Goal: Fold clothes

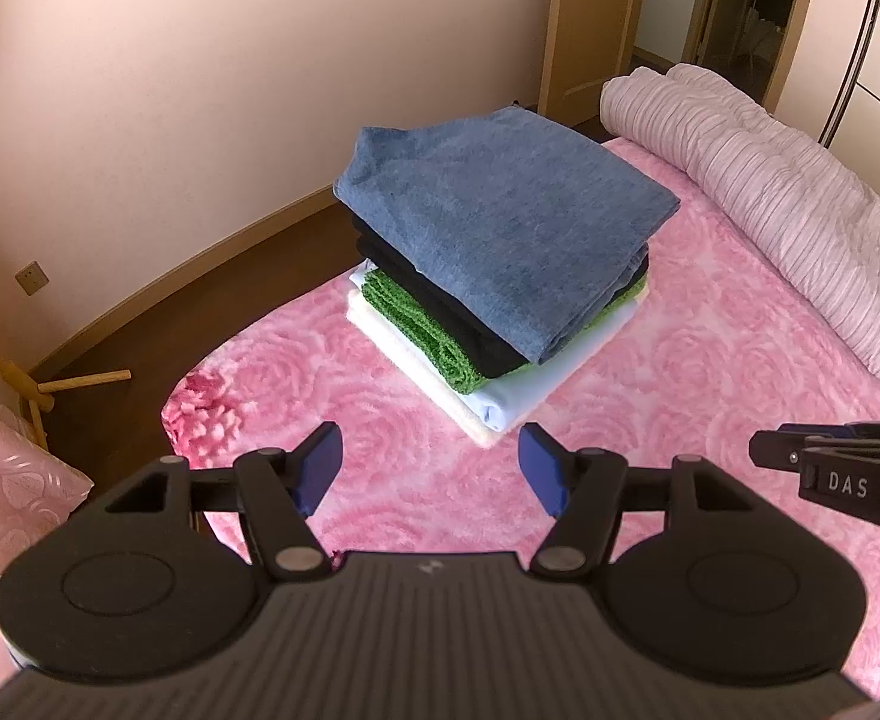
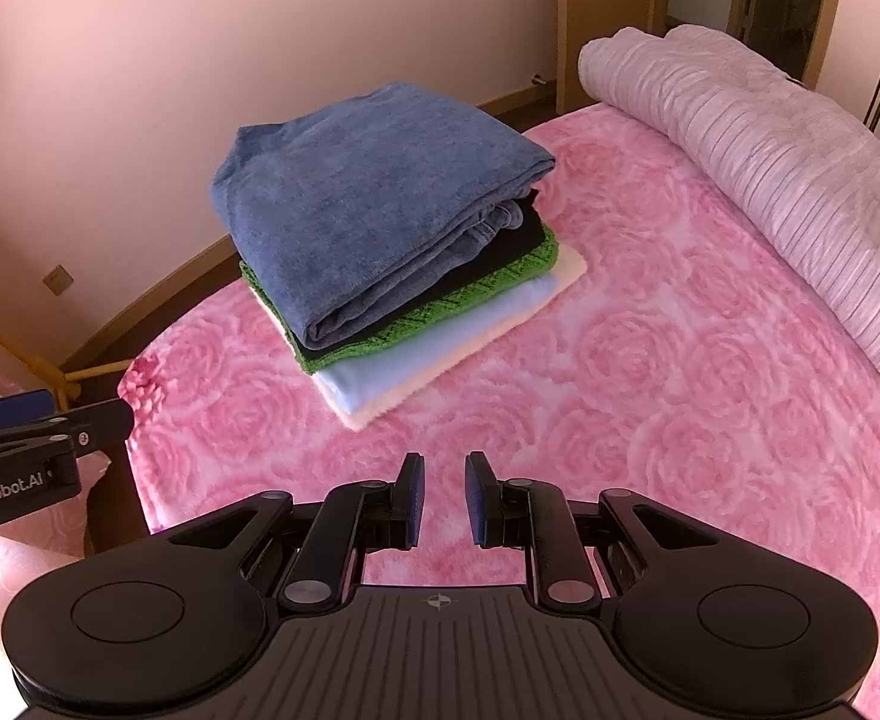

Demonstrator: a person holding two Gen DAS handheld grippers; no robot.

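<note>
Left tool (image 1: 431, 468) spread wide; right tool (image 2: 444, 498) gap narrow, empty.

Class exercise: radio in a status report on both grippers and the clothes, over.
Left hand-held gripper open, empty. Right hand-held gripper narrowly open, empty. Folded stack on pink bedspread, untouched. Nothing in the way.

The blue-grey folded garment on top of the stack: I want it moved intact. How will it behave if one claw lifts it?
The blue-grey garment looks soft, so probably floppy; pinched at one edge, its loose layers would likely unfold.
</note>
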